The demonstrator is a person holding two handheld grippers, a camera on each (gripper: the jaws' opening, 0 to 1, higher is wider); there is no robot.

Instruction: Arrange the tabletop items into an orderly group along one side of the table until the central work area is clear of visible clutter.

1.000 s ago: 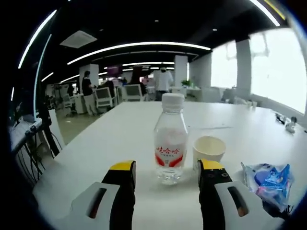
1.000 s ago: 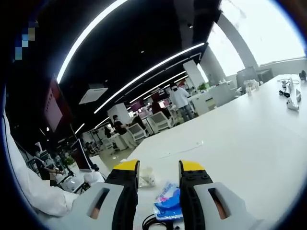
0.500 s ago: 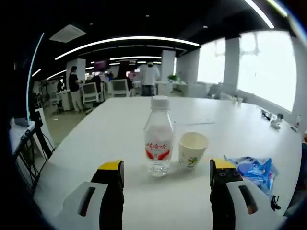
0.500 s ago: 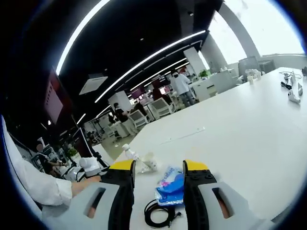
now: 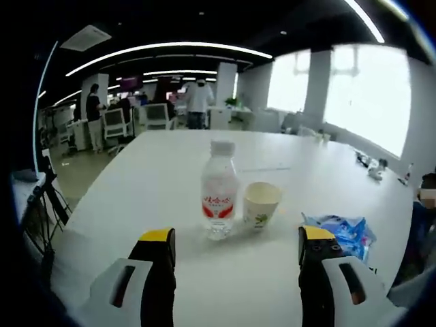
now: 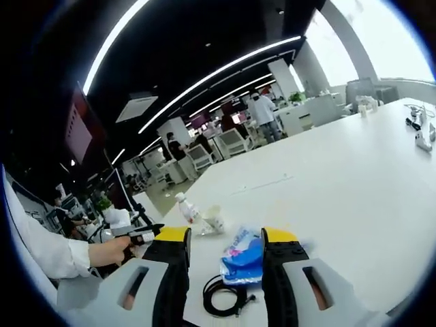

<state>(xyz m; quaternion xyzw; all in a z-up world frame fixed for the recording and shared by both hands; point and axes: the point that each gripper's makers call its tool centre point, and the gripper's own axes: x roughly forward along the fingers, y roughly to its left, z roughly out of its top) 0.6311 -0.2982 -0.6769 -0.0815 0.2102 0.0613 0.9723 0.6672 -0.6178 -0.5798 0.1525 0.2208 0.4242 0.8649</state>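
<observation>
Both tongs stand spread and hold nothing: my left gripper (image 5: 234,248) hovers short of the water bottle (image 5: 219,199), with its jaws wide apart, and my right gripper (image 6: 225,245) hangs above the blue snack packet (image 6: 242,261), with the jaws on either side of it but not pinching it. A paper cup (image 5: 261,204) stands upright just beside the bottle, on its right in the left gripper view. A black cable (image 6: 226,298) lies coiled near the packet, toward the camera. The white table (image 6: 340,184) beyond these items is largely bare — only small objects far off at its edge. I judge that the items sit already in a loose cluster. For the step in hand, I advise lowering the right jaws squarely over the packet's middle — clear of the cable — before closing, and keeping the left gripper off the bottle so that nothing tips.
</observation>
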